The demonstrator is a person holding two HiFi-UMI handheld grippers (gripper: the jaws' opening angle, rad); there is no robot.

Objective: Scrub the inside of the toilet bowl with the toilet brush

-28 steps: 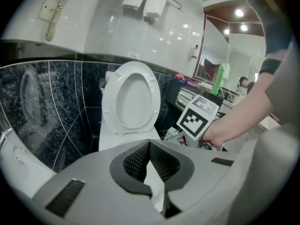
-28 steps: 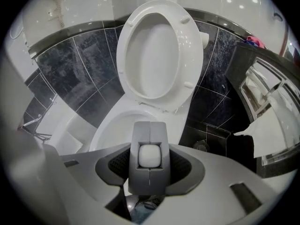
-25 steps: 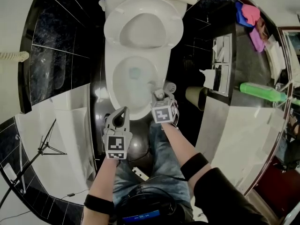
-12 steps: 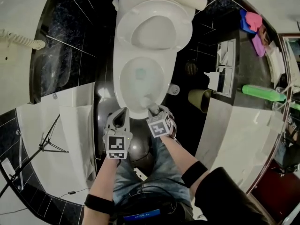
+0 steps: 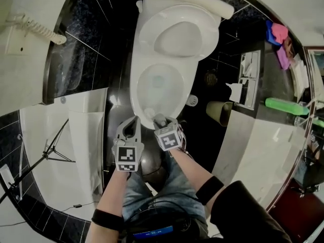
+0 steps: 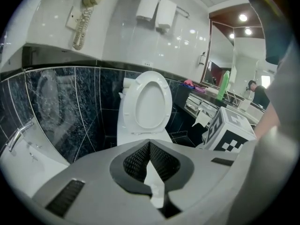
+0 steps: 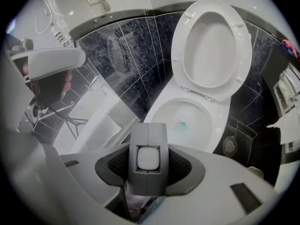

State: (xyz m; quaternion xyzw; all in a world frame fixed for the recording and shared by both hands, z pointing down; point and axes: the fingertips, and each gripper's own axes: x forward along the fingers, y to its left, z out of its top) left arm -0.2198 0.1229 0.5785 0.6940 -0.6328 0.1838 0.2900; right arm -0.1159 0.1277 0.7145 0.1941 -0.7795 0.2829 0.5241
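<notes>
Right gripper (image 7: 148, 168) clamped on toilet brush (image 7: 148, 146), over open toilet bowl (image 7: 216, 130)

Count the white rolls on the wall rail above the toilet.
2. The left roll and the right roll hang side by side on the rail high above the toilet in the left gripper view; none seems hidden.

One toilet (image 5: 167, 59), one brush (image 7: 148, 146), two tongs (image 5: 133, 121) (image 5: 159, 119), perhaps two paper rolls (image 6: 147, 6).

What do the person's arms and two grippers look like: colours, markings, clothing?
The left gripper and right gripper are grey, with dark mesh-textured pads, each carrying a cube of black-and-white square markers. A black band wraps each forearm; a dark sleeve covers the right upper arm.
</notes>
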